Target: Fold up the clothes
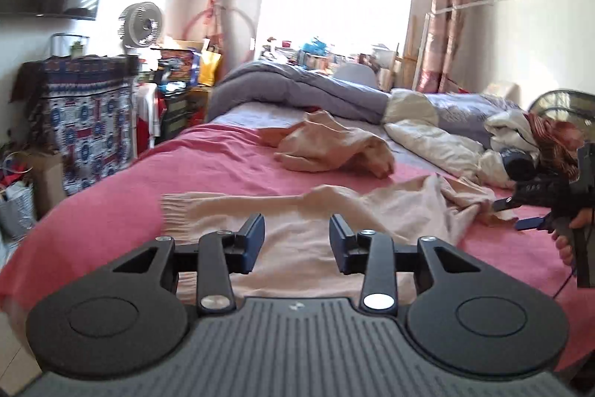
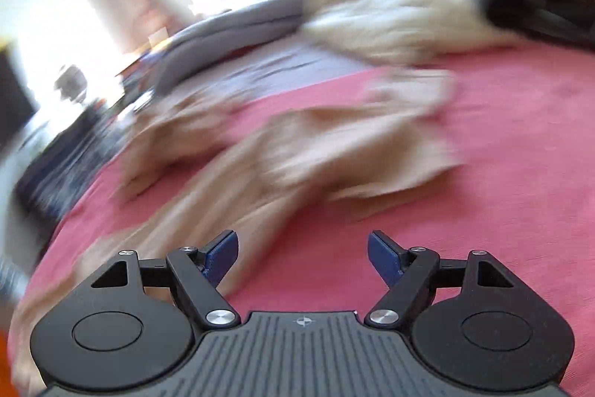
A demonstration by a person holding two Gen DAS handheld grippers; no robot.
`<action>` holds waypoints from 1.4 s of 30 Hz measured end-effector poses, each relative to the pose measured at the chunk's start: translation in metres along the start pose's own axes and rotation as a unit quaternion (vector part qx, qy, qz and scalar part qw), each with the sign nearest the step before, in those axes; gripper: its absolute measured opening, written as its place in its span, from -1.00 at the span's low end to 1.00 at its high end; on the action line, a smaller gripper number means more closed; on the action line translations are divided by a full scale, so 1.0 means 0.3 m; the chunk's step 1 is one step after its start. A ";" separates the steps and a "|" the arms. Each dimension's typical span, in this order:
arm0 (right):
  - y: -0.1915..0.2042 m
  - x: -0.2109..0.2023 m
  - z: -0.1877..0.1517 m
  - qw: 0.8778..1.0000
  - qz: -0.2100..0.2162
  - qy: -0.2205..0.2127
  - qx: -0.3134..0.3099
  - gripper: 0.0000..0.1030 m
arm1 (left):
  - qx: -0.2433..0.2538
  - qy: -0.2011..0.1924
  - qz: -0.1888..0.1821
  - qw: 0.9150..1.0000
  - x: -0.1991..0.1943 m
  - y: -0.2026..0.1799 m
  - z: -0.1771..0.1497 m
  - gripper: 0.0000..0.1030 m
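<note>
A long beige scarf (image 1: 297, 211) with a fringed end lies stretched across the pink blanket (image 1: 148, 181), bunched up at its right end. My left gripper (image 1: 297, 240) hovers just over its middle, open, with nothing between the fingers. Behind it lies a crumpled tan garment (image 1: 327, 147). At the right edge a hand (image 1: 572, 233) holds my right gripper (image 1: 517, 213) close to the scarf's bunched end. The right wrist view is motion-blurred. There the right gripper (image 2: 302, 248) stands wide open and empty above the blanket (image 2: 502, 173), with the scarf (image 2: 297, 151) ahead and to its left.
A grey duvet (image 1: 297, 88) and cream bedding (image 1: 427, 140) are heaped at the far end of the bed. A pile with a brown patterned cloth (image 1: 550, 140) sits at the right. Left of the bed stand a cloth-covered cabinet (image 1: 89, 114), a fan (image 1: 141, 25) and clutter.
</note>
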State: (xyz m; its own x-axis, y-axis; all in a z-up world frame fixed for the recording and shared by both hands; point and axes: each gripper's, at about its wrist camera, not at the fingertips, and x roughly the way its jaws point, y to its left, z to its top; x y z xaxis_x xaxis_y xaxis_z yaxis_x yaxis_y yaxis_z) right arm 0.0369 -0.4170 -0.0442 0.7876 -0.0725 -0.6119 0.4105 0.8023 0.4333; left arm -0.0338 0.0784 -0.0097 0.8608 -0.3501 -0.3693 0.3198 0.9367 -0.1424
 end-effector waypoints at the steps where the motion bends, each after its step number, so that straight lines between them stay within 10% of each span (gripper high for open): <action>1: -0.070 0.021 0.023 0.999 -0.009 -0.003 0.034 0.51 | 0.000 0.015 0.004 1.000 0.036 -0.016 -0.009 -0.13; 6: -0.283 0.132 0.092 0.990 -0.007 -0.035 0.140 0.67 | 0.013 0.100 0.053 0.993 0.172 -0.069 -0.092 -0.13; 8: -0.257 0.179 0.108 0.993 -0.021 -0.027 0.112 0.22 | 0.020 0.096 0.061 0.993 0.176 -0.081 -0.116 -0.12; 9: -0.228 0.201 0.120 0.996 -0.045 -0.005 0.082 -0.81 | 0.022 0.095 0.064 0.993 0.177 -0.085 -0.119 -0.12; 13: -0.181 0.145 0.183 0.999 -0.028 0.001 0.038 -0.91 | 0.017 0.096 0.064 0.993 0.181 -0.080 -0.118 -0.12; 22: 0.272 -0.026 0.408 0.988 0.116 -0.055 -0.081 -0.91 | 0.004 0.083 0.050 0.995 0.175 -0.055 -0.128 -0.11; 27: 0.703 -0.044 0.217 0.927 0.305 0.030 -0.216 -0.81 | -0.002 0.079 0.045 0.996 0.170 -0.048 -0.131 -0.11; 29: 0.800 -0.060 0.112 0.898 0.357 0.060 -0.251 -0.32 | -0.001 0.078 0.045 0.996 0.171 -0.051 -0.131 -0.11; 30: 0.811 -0.067 0.072 0.892 0.365 0.062 -0.258 0.30 | -0.002 0.078 0.045 0.996 0.171 -0.051 -0.131 -0.11; 32: 0.807 -0.075 0.011 0.885 0.375 0.059 -0.269 0.51 | -0.002 0.078 0.046 0.996 0.173 -0.052 -0.130 -0.11; 39: 0.170 0.115 0.226 0.988 0.147 0.025 -0.040 0.45 | -0.004 0.078 0.043 0.996 0.177 -0.047 -0.129 -0.10; 42: -0.149 0.195 0.325 0.997 0.031 -0.028 0.059 0.33 | -0.002 0.081 0.043 0.996 0.182 -0.048 -0.127 -0.10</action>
State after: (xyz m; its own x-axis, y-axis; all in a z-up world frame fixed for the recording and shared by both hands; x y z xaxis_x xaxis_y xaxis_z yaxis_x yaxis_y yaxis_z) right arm 0.1095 -0.5148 -0.0349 0.8363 -0.0613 -0.5448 0.4093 0.7309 0.5462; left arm -0.0065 0.0456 -0.0630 0.8094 -0.2644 -0.5244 0.2457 0.9635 -0.1065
